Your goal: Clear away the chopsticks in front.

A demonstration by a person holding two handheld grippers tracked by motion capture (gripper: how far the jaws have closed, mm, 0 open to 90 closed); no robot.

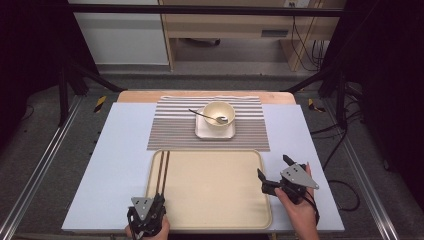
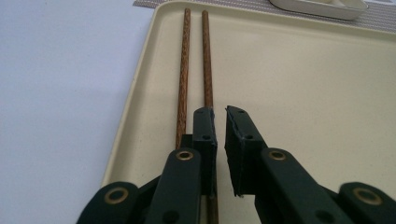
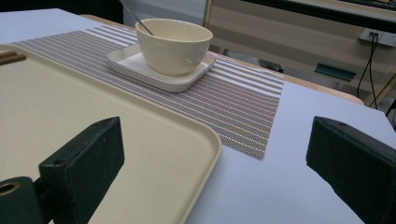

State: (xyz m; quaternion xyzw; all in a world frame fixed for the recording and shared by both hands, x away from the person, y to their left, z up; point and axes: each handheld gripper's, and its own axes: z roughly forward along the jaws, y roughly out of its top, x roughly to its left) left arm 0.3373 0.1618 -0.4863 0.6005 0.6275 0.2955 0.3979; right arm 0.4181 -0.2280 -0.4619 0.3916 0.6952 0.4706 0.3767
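The work in hand concerns the pair of chopsticks (image 2: 194, 65), which lie side by side along the left edge of the tray (image 1: 215, 210), inside its rim. All places below are given relative to that tray.

Risks, as judged from this position:
- The left gripper (image 2: 219, 140) sits over the near end of the right-hand stick, with the left-hand stick just outside its jaws. A closure here would likely catch one stick only, leaving the other behind or knocking it askew.
- The sticks are thin and round and rest on a smooth surface; a pinch that is off-centre could roll or flick them toward the rim.
- A grasp at the very end of the sticks leaves a long unsupported length, which could swing and droop on lifting.
- Beyond the tray's far edge, the bowl (image 1: 218, 114) with a spoon (image 1: 207, 117) stands on a square plate (image 1: 215, 131) on the striped placemat (image 1: 170, 130); a long swinging stick could strike the spoon handle.

Jaws:
- Left gripper (image 1: 146, 212), at the tray's near left corner: nearly closed, a narrow gap between the pads. No stick is seen clamped between them; the right-hand stick passes beneath the left jaw.
- Right gripper (image 1: 272, 172), just off the tray's right edge: jaws spread wide, holding nothing and touching nothing.
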